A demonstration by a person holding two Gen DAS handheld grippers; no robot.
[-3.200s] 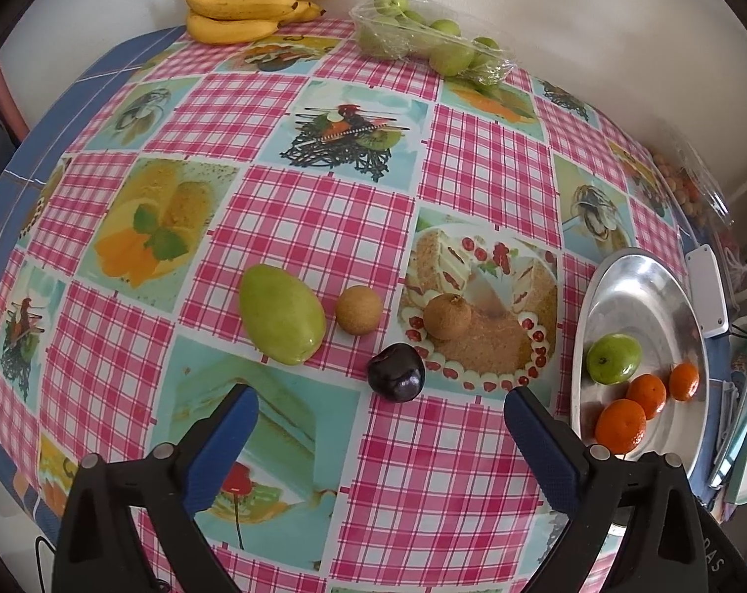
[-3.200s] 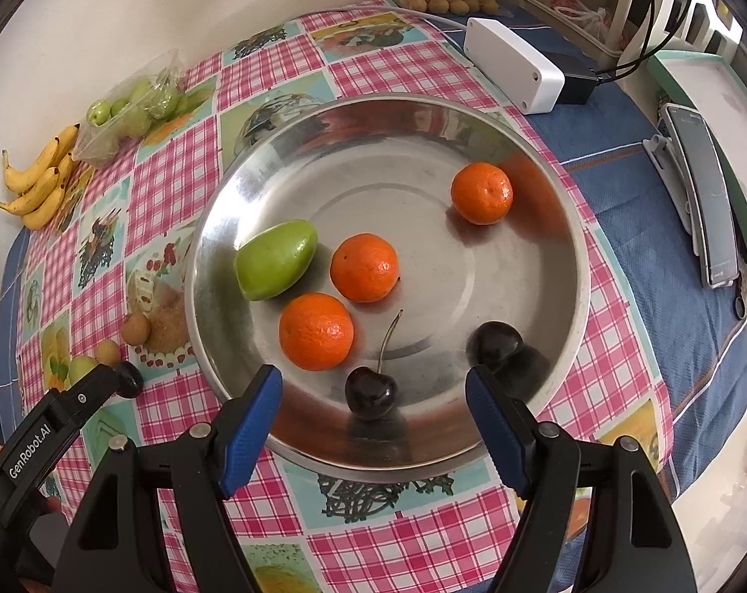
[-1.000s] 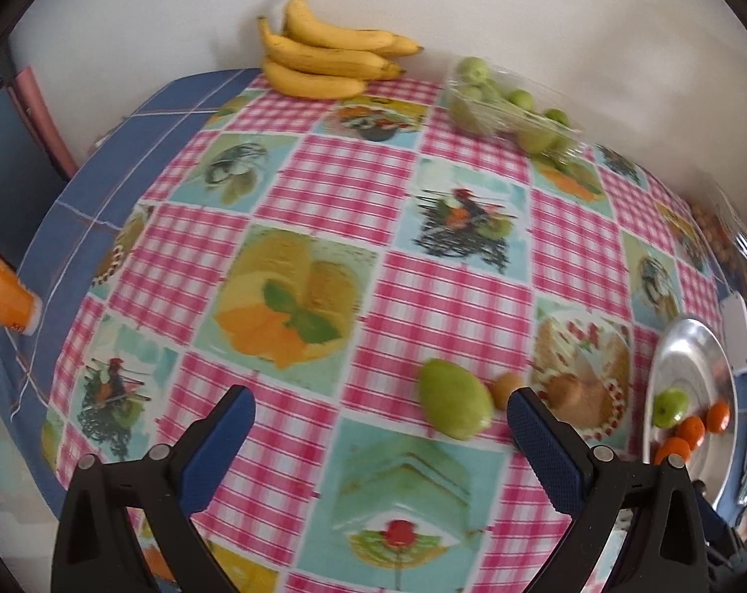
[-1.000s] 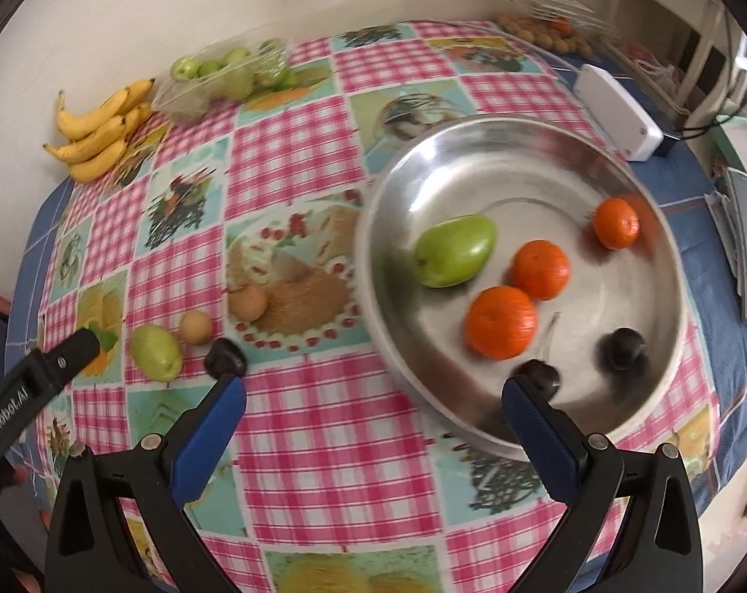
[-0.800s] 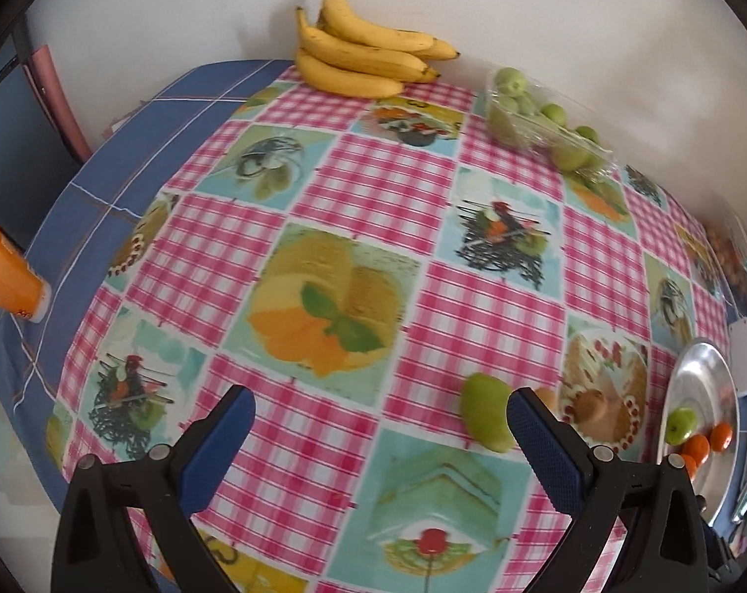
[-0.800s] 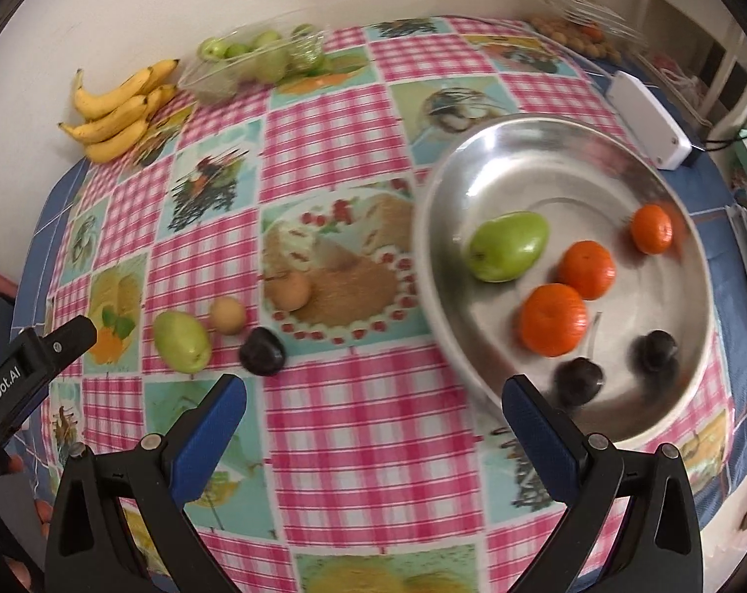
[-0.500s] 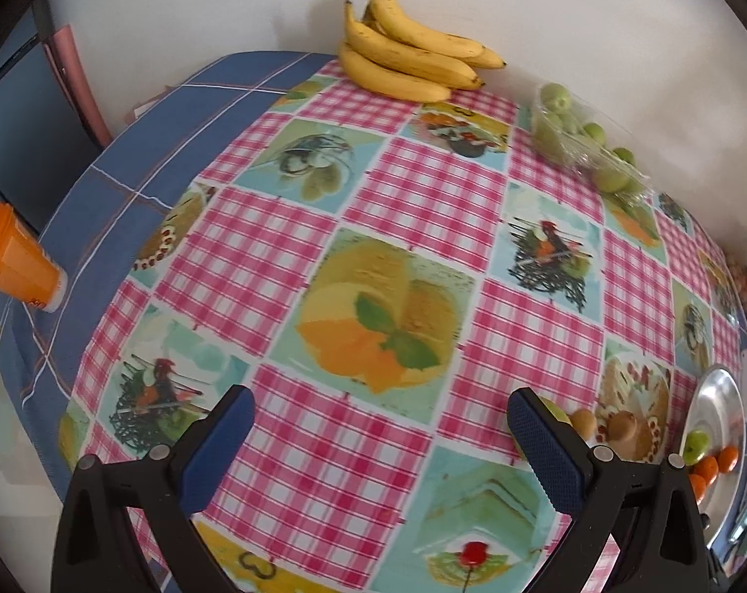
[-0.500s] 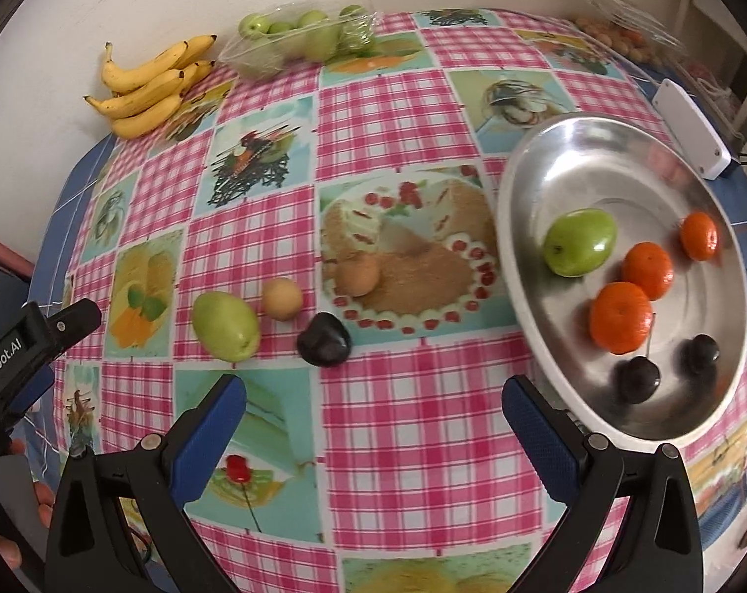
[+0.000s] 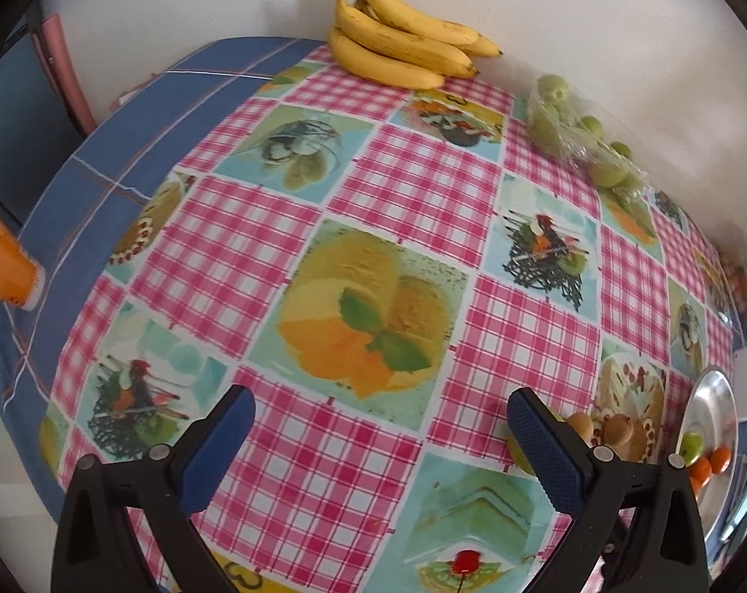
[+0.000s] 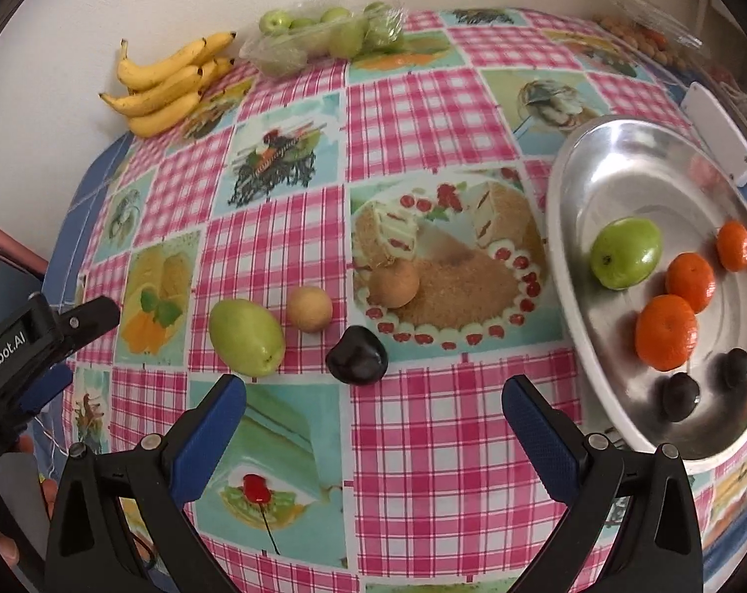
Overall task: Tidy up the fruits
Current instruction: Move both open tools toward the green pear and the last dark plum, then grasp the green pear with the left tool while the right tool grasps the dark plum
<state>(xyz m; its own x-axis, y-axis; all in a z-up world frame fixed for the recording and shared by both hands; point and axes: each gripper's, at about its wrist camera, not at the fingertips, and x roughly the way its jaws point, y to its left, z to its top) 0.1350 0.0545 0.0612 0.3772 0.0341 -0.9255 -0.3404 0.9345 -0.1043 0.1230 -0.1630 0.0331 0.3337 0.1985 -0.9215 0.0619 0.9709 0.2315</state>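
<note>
In the right wrist view a dark plum (image 10: 357,355) lies on the checked tablecloth just beyond my open, empty right gripper (image 10: 373,398). Left of it lie a green mango (image 10: 246,329) and a small tan fruit (image 10: 309,309); another tan fruit (image 10: 397,283) lies behind. The steel plate (image 10: 620,158) at right holds a green fruit (image 10: 625,252), three oranges (image 10: 666,331) and two dark fruits (image 10: 680,395). My left gripper (image 9: 380,410) is open and empty over the cloth; it shows at the left edge (image 10: 37,341). Its right finger hides most of the mango.
Bananas (image 10: 168,81) and a bag of green fruits (image 10: 324,37) lie at the far wall. A white box (image 10: 719,133) sits behind the plate. An orange cup (image 9: 5,262) is off the table's left edge. The table edge runs near both grippers.
My right gripper has swung left from over the plate to face the plum. My left gripper has pulled back and turned left, so the loose fruits slid to its right edge.
</note>
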